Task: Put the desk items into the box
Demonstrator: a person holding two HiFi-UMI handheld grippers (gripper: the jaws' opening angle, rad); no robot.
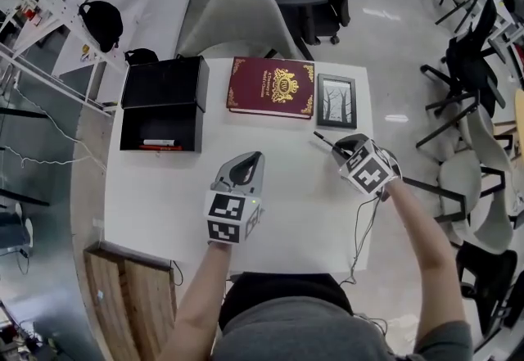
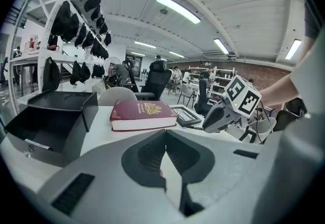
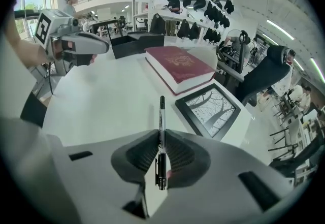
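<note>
Right gripper (image 3: 161, 135) is clamped on a black marker pen (image 3: 161, 111), which pokes out past the jaws, close to the picture frame (image 3: 210, 108) on the white table (image 3: 111, 101). Our left gripper (image 2: 165, 133) has its jaws pressed together with nothing between them, sitting mid-table. Further out we've got the red book (image 1: 271, 87) beside the frame and the black box (image 1: 164, 83) at the far left, lid up, with a couple of markers (image 1: 160, 144) already inside

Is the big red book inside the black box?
No, the red book lies on the white table beside the open black box.
</note>
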